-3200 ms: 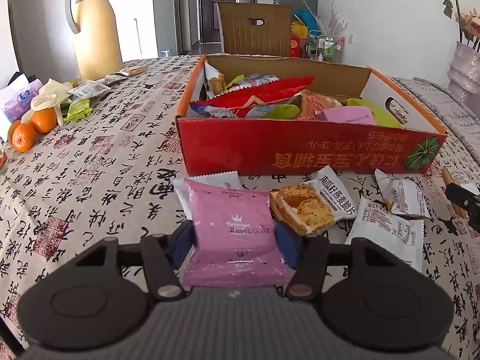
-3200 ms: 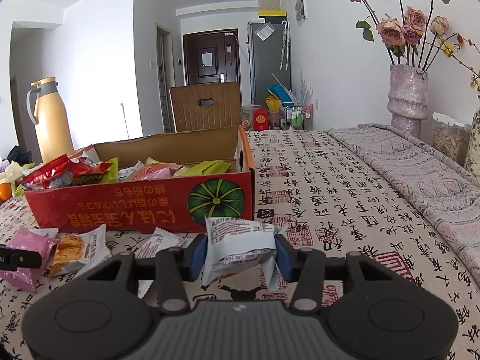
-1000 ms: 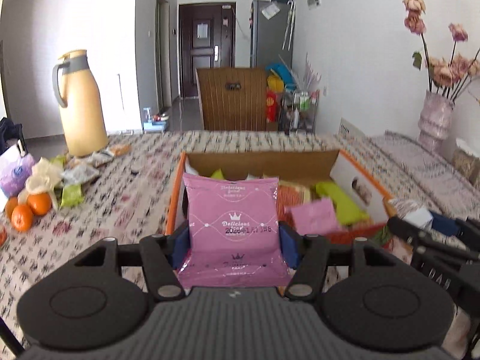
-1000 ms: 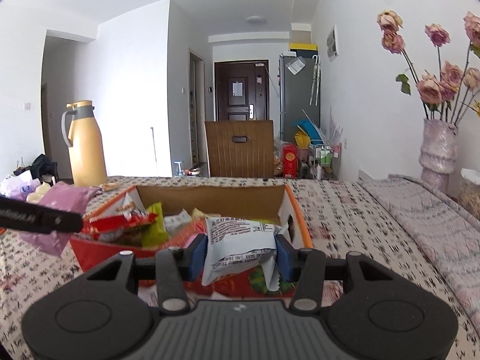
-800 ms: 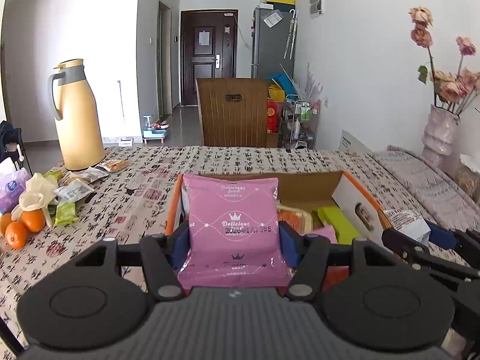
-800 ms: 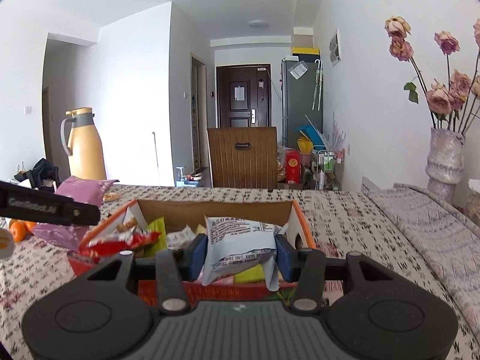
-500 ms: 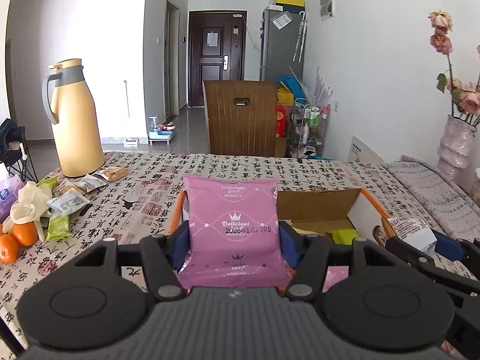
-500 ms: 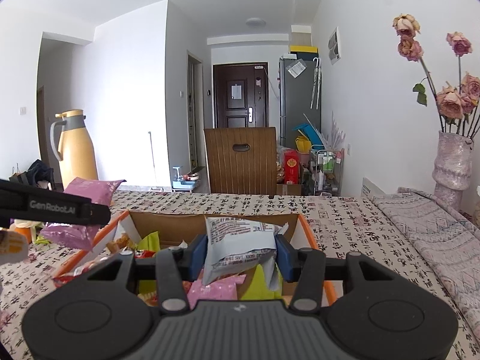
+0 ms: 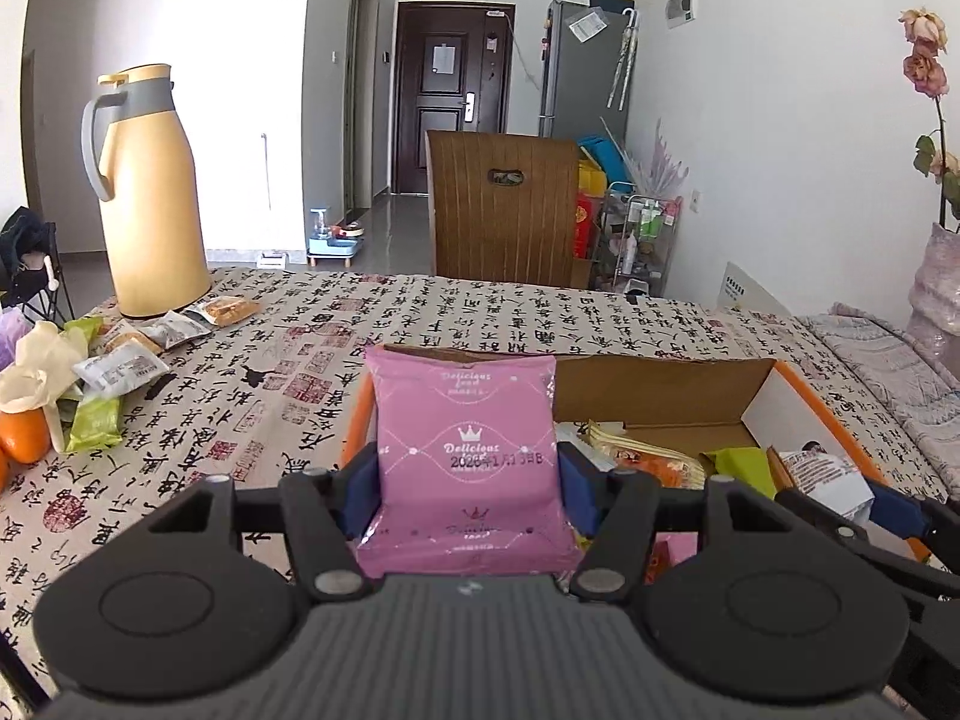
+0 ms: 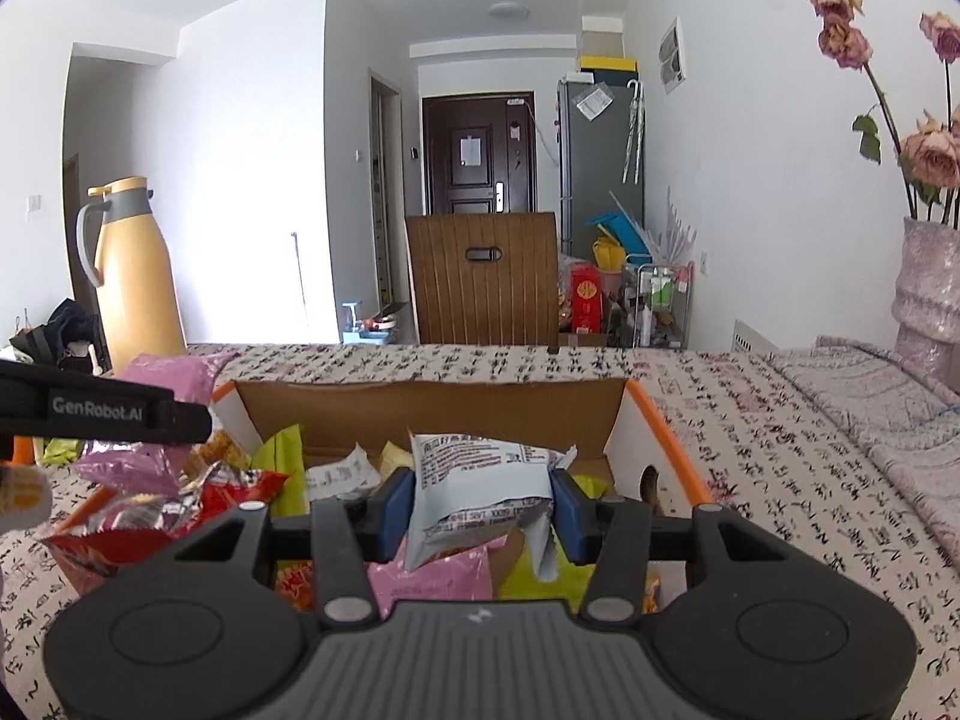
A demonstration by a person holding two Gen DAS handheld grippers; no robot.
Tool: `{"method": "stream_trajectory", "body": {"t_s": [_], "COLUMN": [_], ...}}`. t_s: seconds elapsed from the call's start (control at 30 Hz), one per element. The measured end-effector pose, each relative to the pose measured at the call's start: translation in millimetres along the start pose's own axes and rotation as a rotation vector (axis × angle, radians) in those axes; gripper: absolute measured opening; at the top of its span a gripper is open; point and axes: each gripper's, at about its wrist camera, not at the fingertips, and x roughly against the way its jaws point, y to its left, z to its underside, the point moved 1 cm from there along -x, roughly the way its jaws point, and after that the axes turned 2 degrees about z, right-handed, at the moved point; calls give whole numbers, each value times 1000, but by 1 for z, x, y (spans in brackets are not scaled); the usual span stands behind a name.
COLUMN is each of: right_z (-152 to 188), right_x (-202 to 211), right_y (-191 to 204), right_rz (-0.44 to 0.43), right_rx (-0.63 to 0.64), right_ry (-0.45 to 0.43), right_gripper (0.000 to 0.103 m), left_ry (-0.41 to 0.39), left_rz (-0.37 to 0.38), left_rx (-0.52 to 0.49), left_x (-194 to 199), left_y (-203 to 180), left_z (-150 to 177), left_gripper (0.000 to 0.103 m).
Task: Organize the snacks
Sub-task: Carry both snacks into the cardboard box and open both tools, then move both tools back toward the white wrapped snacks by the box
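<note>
The pink packet (image 9: pixel 465 456) is a flat, glossy pouch printed with a white crown, "Delicious" lettering and a date stamp; it stands upright, pinched at both side edges between the blue pads of the left gripper (image 9: pixel 462 489), held above the near left part of the box (image 9: pixel 660 387). The white packet (image 10: pixel 480 495) is crumpled, with grey-blue print and a torn-looking corner, clamped the same way in the right gripper (image 10: pixel 483 507) over the middle of the box. The box is open-topped cardboard with orange rims, already holding a jumble of snacks — a red bag (image 10: pixel 156 519), green wrappers (image 10: pixel 282 468), another pink pouch (image 10: pixel 429 579) directly under the white packet. The right view alone shows this lower layer, plus the left gripper's black finger marked "GenRobot.AI" with the pink packet seen edge-on at far left. The left view alone shows the loose snacks (image 9: pixel 126 360) on the patterned tablecloth (image 9: pixel 420 312) near the yellow jug (image 9: pixel 147 192), and oranges (image 9: pixel 24 435) at the left edge — and the right gripper's fingers with the white packet at lower right. Both views take in the wooden chair (image 10: pixel 483 279); the vase (image 10: pixel 927 282) of dried roses shows fully only on the right.
</note>
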Motion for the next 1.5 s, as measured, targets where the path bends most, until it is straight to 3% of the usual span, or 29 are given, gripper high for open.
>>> {"method": "stream_trajectory", "body": {"t_s": [0.13,0.27,0.3,0.37,0.43,0.57,1.13,1.5], "right_z": [3,4,4,3,3,3,-2,-6], "right_x": [1,2,3,4,6,9,15,38], "right_y": [-2,-4,-5,-6,-6,-7,-10,-11], "right_rz": [-7,-4,-7,-10,0,13,26,43], "right_rx": [-9,-18,-22,-29,-30,-33,-42,-33], "right_ry": [4,7,7,4,-1,-13,-28,-13], "right_gripper": [58,65,65,74,93,102,103,103], "left_ry": [-15,-26,-29,-31,-39,-46,-50,-93], "left_rz": [5,-4,-7,-8,-24,-30,-21,-38], "left_rx": [-4,8,9,15,20,34,45,35], "left_x": [3,4,4,5,6,8,15,50], "left_y": [1,4,4,5,5,8,7,8], "left_z": [2,1,1,1,2,1,-3,-6], "left_gripper": [68,86,86,89,101,103,103,103]}}
